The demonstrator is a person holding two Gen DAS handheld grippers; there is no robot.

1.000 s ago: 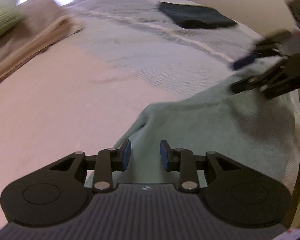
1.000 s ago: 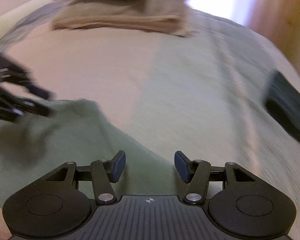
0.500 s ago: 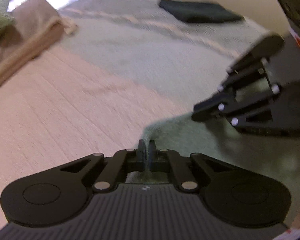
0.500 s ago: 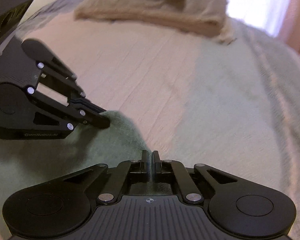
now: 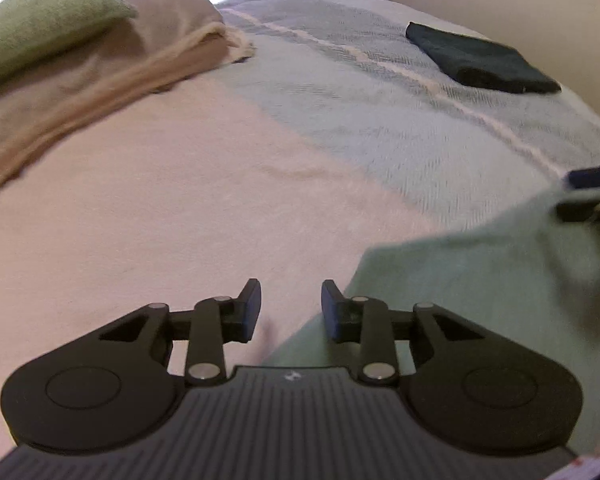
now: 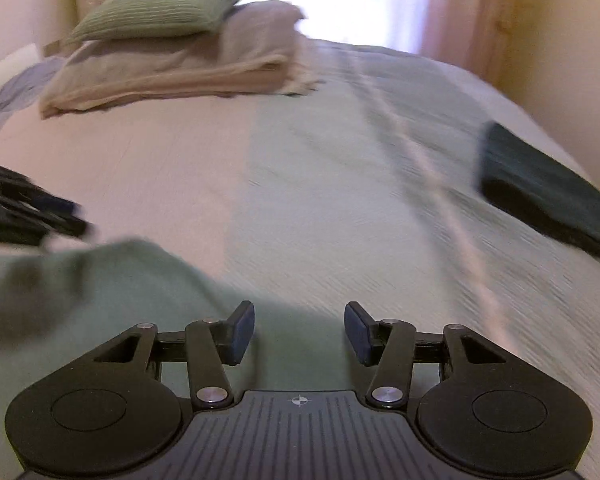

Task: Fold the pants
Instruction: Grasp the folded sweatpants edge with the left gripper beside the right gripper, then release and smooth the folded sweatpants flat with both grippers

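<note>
The sage-green pants lie flat on the bed, at the lower right of the left wrist view and the lower left of the right wrist view. My left gripper is open at the pants' left edge, nothing between its fingers. My right gripper is open over the pants' far right corner, holding nothing. Each gripper shows blurred in the other's view: the right gripper at the far right edge, the left gripper at the far left edge.
The bed cover is pink on one side and pale blue-green on the other. A folded dark garment lies near the wall. A green pillow rests on a folded beige blanket at the head.
Half a second ago both grippers were shut on the pants' edge, close together. Now both are open, have let go and moved apart; the pants lie flat.
</note>
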